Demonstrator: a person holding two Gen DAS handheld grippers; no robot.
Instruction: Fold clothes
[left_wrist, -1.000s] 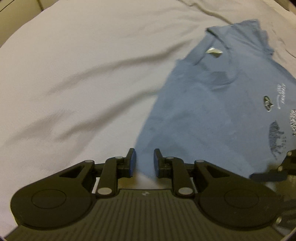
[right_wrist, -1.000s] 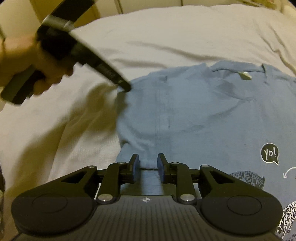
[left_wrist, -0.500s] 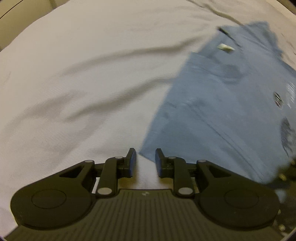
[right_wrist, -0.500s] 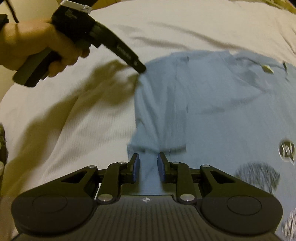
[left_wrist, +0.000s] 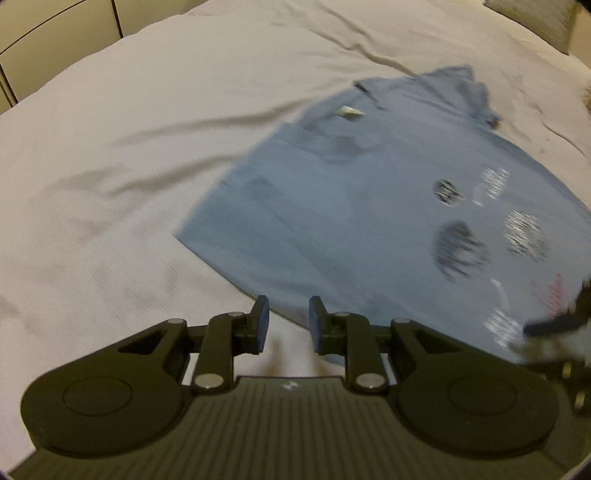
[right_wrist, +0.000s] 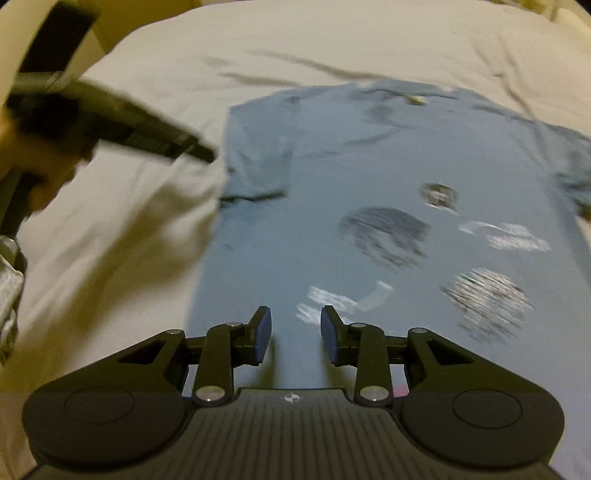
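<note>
The left gripper (left_wrist: 285, 319) is held with its jaws apart and nothing between them, at the near edge of the blue T-shirt (left_wrist: 369, 221). The right gripper (right_wrist: 295, 334) is likewise parted and empty above the shirt's printed front. The shirt is spread flat on the pale bedsheet (left_wrist: 129, 166), 1 sleeve folded inward, its collar label (left_wrist: 349, 112) seen farthest away.

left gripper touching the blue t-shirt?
Apart. Right wrist view: left gripper hangs over white bedsheet, sheet visible between it and the blue printed t-shirt.
</note>
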